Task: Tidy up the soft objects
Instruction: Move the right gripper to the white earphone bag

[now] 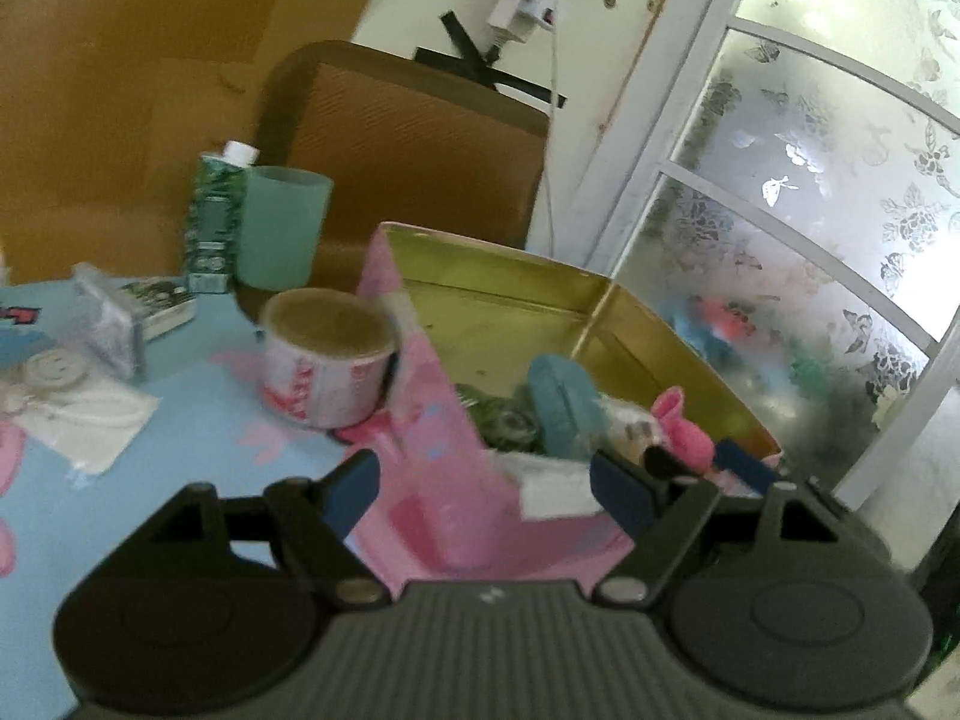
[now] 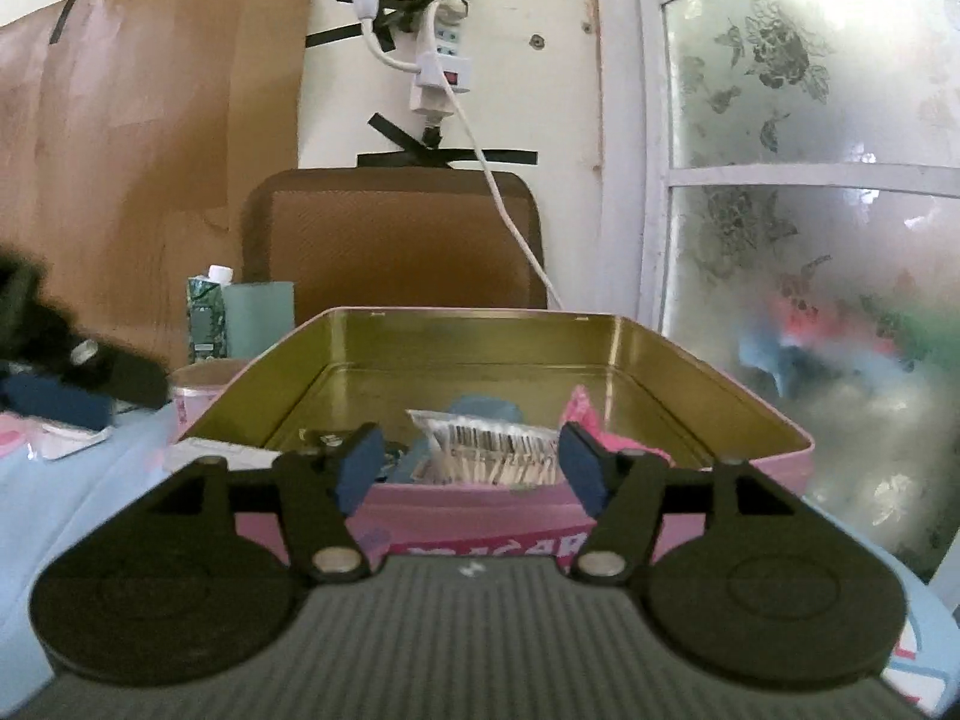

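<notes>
A pink tin (image 1: 420,384) with a gold inside (image 2: 600,336) stands open on the blue tablecloth. In it lie a blue soft item (image 1: 558,402), a pink plush (image 1: 678,426), a clear packet of sticks (image 2: 486,450) and a green wrapped piece (image 1: 498,420). My left gripper (image 1: 486,492) is open, its blue pads (image 1: 354,489) either side of the tin's near corner without pressing it. My right gripper (image 2: 473,471) is open at the tin's front wall, nothing gripped. The left gripper (image 2: 54,384) shows blurred at the left of the right wrist view.
A tape roll (image 1: 327,372), a green cup (image 1: 282,228) and a green carton (image 1: 210,222) stand left of the tin. A plastic packet (image 1: 114,318) and white cloth (image 1: 84,420) lie further left. A brown chair back (image 2: 396,240) is behind, a frosted window (image 2: 810,240) to the right.
</notes>
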Demonstrator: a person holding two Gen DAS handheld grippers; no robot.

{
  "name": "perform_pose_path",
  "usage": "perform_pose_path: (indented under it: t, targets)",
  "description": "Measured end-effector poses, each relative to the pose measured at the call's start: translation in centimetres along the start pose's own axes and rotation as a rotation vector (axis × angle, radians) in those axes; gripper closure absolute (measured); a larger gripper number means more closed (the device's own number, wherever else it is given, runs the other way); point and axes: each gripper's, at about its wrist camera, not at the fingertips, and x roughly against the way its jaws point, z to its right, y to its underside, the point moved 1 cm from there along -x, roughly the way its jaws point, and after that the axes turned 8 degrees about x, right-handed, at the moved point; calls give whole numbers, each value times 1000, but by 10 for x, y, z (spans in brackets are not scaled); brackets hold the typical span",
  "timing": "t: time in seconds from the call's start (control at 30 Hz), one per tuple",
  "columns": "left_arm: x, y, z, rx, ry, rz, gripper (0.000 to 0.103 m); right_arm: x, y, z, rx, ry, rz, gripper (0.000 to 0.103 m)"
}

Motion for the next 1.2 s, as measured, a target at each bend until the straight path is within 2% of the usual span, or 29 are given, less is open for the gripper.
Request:
perform_pose_path:
  t: [0.1,0.23,0.3,0.4,0.47,0.53,0.63,0.67,0.73,0.8,0.83,0.93,0.97,1.0,1.03,1.07,1.2]
  targets:
    - [19,10,-20,-4,-27,18,23,8,-7,-1,-34,-23,42,36]
    - [48,28,-61,-3,-114,41,23,26,-14,-24,-8,-99,104,38]
    - [62,34,-83,4,-169,56,23,29,-17,-40,8,-190,101,45]
    - [86,39,-113,7,-264,100,23,25,-20,-72,44,-347,51,54]
    - [100,39,-131,-10,-341,144,23,16,-22,-98,80,-449,5,58]
    - [108,39,-146,-4,-406,174,23,6,-26,-124,126,-516,-26,58]
    - [111,40,-170,88,-390,168,25,-22,-34,-164,190,-634,-90,57]
    - [113,39,-174,109,-367,184,25,-33,-36,-177,205,-654,-109,52]
    - [121,38,-177,128,-353,233,22,-56,-42,-199,231,-667,-144,35]
    - [122,38,-177,131,-339,244,22,-85,-48,-216,236,-680,-184,17]
    - [123,38,-178,130,-332,251,21,-93,-47,-220,240,-676,-199,14]
    - [123,38,-177,131,-325,258,19,-126,-44,-235,312,-624,-258,13]
    - [123,39,-177,133,-322,259,19,-134,-42,-238,323,-635,-299,14]
    - [123,39,-178,136,-318,259,19,-140,-43,-234,265,-680,-328,22]
    - [123,38,-179,143,-314,261,19,-141,-44,-232,246,-692,-340,25]
    - [122,37,-180,150,-311,261,19,-136,-43,-231,265,-697,-330,31]
    - [124,37,-186,186,-299,257,19,-100,-34,-228,286,-727,-301,33]
